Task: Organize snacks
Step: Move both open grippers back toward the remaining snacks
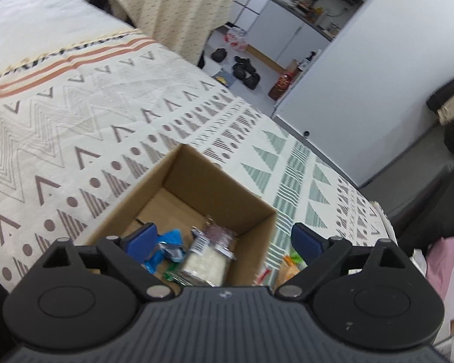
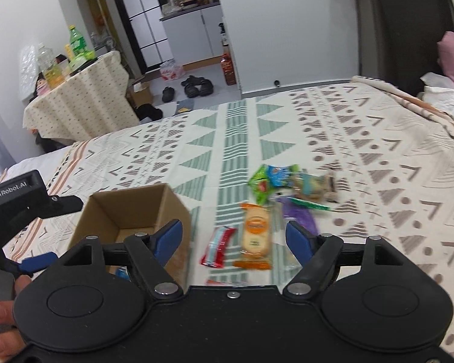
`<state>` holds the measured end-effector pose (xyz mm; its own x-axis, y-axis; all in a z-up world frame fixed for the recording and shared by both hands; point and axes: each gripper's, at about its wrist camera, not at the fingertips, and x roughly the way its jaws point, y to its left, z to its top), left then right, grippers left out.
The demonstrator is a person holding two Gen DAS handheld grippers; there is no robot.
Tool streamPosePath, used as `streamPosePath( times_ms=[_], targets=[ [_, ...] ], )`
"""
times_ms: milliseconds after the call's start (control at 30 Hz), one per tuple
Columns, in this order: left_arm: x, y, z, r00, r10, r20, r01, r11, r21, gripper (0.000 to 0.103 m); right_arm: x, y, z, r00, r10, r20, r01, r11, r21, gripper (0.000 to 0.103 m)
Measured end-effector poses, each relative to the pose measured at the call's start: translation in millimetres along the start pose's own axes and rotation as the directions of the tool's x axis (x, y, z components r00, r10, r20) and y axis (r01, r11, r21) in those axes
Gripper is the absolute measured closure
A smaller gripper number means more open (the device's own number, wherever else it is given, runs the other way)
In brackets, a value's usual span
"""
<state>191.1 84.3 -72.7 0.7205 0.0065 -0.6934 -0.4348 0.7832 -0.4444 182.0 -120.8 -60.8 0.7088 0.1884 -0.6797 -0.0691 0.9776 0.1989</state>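
An open cardboard box (image 1: 193, 166) (image 2: 112, 211) stands on the patterned bedspread. Inside it lie a blue packet (image 1: 166, 246), a clear packet of white pieces (image 1: 207, 260) and a green-edged packet. My left gripper (image 1: 224, 242) is open and empty, just above the box's near side. My right gripper (image 2: 234, 239) is open and empty, above an orange cracker packet (image 2: 255, 236) and a red packet (image 2: 218, 245). Further off lie green and blue packets (image 2: 272, 178), a purple packet (image 2: 299, 214) and a brownish snack (image 2: 314, 186).
The bedspread (image 2: 363, 139) covers a bed whose far edge meets a grey floor with shoes (image 2: 196, 86). A cloth-covered table with bottles (image 2: 75, 99) stands at the back left. The left gripper's body (image 2: 12, 199) shows at the left.
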Motion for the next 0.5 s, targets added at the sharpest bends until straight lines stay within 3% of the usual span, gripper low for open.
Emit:
streamPosePath(
  times_ms=[500],
  targets=[
    [-5, -69, -48, 1.0, 0.001, -0.006, 0.001, 0.973, 0.233, 0.003, -35, -75, -9, 0.999, -0.007, 0.039, 0.004, 0.997, 0.074, 0.015]
  ],
)
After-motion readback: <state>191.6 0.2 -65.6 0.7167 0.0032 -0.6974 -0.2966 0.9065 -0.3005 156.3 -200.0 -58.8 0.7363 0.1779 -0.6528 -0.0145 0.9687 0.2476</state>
